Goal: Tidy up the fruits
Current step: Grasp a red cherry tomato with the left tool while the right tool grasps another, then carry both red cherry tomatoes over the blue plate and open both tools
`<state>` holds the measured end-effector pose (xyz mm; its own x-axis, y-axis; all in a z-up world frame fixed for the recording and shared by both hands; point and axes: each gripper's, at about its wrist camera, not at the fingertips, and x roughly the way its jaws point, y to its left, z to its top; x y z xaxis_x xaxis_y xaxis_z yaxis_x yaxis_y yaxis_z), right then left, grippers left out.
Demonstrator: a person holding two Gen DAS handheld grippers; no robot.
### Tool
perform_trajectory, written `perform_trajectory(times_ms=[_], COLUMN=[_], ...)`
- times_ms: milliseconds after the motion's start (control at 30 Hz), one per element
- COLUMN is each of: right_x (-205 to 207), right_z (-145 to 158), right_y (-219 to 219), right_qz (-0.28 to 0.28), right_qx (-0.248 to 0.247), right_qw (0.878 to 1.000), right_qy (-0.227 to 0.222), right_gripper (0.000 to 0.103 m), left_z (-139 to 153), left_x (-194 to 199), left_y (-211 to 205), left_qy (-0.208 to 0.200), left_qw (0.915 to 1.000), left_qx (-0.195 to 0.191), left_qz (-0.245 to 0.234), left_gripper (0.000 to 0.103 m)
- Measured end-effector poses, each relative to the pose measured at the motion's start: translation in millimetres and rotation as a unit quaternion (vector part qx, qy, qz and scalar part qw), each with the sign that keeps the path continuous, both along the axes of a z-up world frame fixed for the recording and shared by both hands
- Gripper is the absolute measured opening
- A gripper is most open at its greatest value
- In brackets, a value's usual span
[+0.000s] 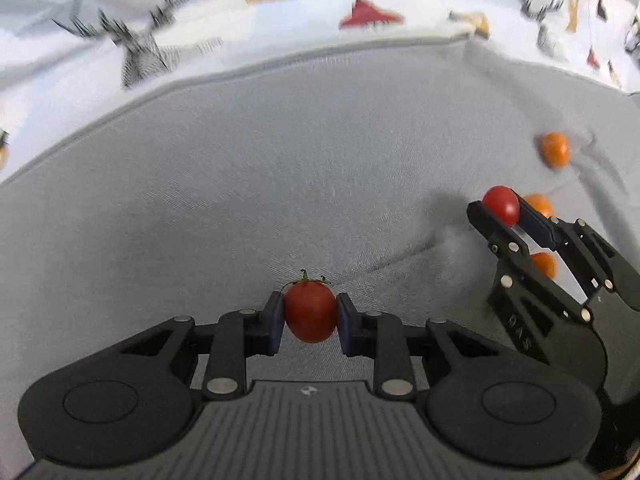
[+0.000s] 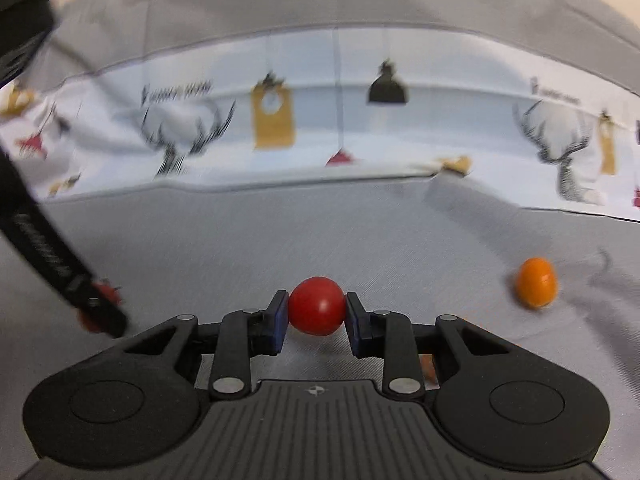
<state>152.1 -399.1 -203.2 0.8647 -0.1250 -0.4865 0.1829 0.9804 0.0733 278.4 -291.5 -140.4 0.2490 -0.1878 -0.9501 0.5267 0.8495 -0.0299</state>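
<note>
Left wrist view: my left gripper [image 1: 310, 316] has its fingers [image 1: 273, 322] pinching a red tomato with a green stem [image 1: 310, 312], one blue pad against each side. Below it lies the grey cloth [image 1: 280, 184], creased here and there. To the right my right gripper [image 1: 501, 210] reaches in, its fingers clamped on a second red tomato [image 1: 501, 205] with no stem showing. Around that gripper three orange tomatoes lie on the cloth: the far orange tomato [image 1: 555, 150] toward the cloth's far right corner, another [image 1: 540, 205] just behind the right fingers, and a third [image 1: 544, 265] seen through the gripper's linkage. Along the cloth's far edge lies a white printed sheet [image 1: 100, 20] with antlers and hanging tags drawn on it.

Right wrist view: my right gripper [image 2: 317, 314] holds its smooth red tomato [image 2: 317, 306] squeezed between the two fingers [image 2: 357, 322]. The far orange tomato [image 2: 536, 282] rests on the cloth [image 2: 320, 232] off to the right, well apart from my fingers. At the left the other gripper [image 2: 96, 308] crosses in, blurred, with red fruit partly showing at its tip. The printed sheet [image 2: 320, 120] runs along the cloth's far edge.
</note>
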Motion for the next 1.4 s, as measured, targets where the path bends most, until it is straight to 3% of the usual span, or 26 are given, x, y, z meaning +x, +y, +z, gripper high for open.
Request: perform_trajectory(times_ms=[167, 333, 567, 700, 900, 1067, 1400], right_x=[-36, -103, -192, -224, -262, -286, -306], right_z=[34, 89, 117, 142, 182, 198, 209], right_y=[8, 34, 99, 145, 205, 245, 288], right_qz=[-0.035, -0.016, 0.067, 0.125, 0.185, 0.216, 0.228], right_qx=[-0.014, 0.006, 0.079, 0.080, 0.060, 0.049, -0.010], right_qw=[0.998, 0.997, 0.995, 0.989, 0.981, 0.975, 0.974], right_qy=[-0.040, -0.076, -0.004, -0.001, -0.029, -0.024, -0.016], right_gripper=[0.031, 0.031, 0.031, 0.031, 0.031, 0.031, 0.031], left_z=[43, 89, 128, 147, 171, 180, 181], left_x=[-38, -93, -181, -225, -283, -324, -354], left_y=[19, 57, 133, 183, 245, 283, 318], left_qy=[-0.047, -0.062, -0.058, -0.061, -0.084, -0.101, -0.112], left_qw=[0.9989, 0.9980, 0.9977, 0.9957, 0.9896, 0.9831, 0.9757], left_qx=[-0.002, -0.012, -0.006, -0.018, -0.044, -0.079, -0.120], left_qz=[-0.007, 0.001, 0.035, 0.067, 0.109, 0.131, 0.146], left_gripper=[0.030, 0.030, 0.030, 0.030, 0.030, 0.030, 0.030])
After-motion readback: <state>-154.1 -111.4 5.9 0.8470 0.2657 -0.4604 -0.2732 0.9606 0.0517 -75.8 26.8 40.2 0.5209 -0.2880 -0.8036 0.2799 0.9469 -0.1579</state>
